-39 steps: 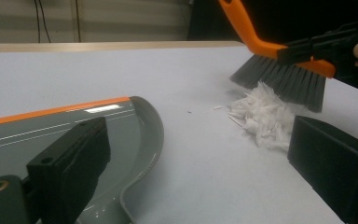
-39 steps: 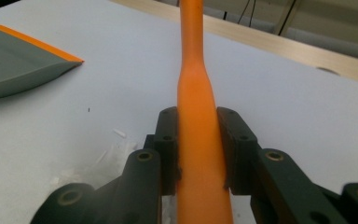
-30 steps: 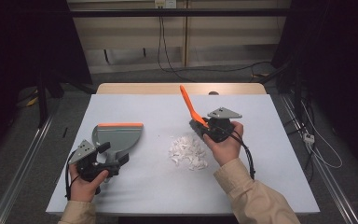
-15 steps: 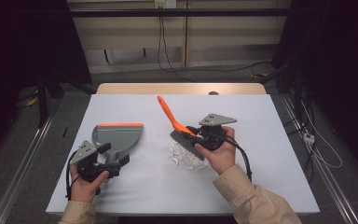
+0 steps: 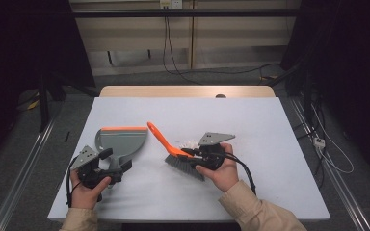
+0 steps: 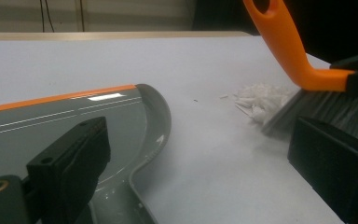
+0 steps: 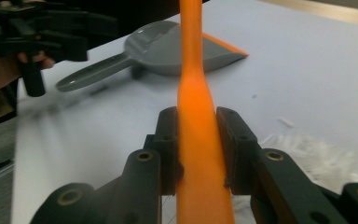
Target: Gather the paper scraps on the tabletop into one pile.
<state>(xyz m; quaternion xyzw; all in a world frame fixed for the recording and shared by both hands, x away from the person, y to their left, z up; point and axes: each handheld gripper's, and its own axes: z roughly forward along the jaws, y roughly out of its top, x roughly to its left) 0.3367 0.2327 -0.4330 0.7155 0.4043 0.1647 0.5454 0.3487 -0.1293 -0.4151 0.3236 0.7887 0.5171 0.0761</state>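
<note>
gripping brush (image 7: 200, 140) handle between right gripper (image 7: 198, 149) jaws, bristles on table (image 5: 270, 125)

Looks like a lab or test setup: a white table (image 5: 270, 144) boxed in by dark curtains (image 5: 24, 57), with loose cables (image 5: 173, 48) on the bare floor (image 5: 197, 79) beyond the right gripper (image 5: 192, 154).

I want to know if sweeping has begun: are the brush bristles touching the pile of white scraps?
Touching. In the left gripper view the grey bristles press into the edge of the white scraps with no gap between them.
</note>
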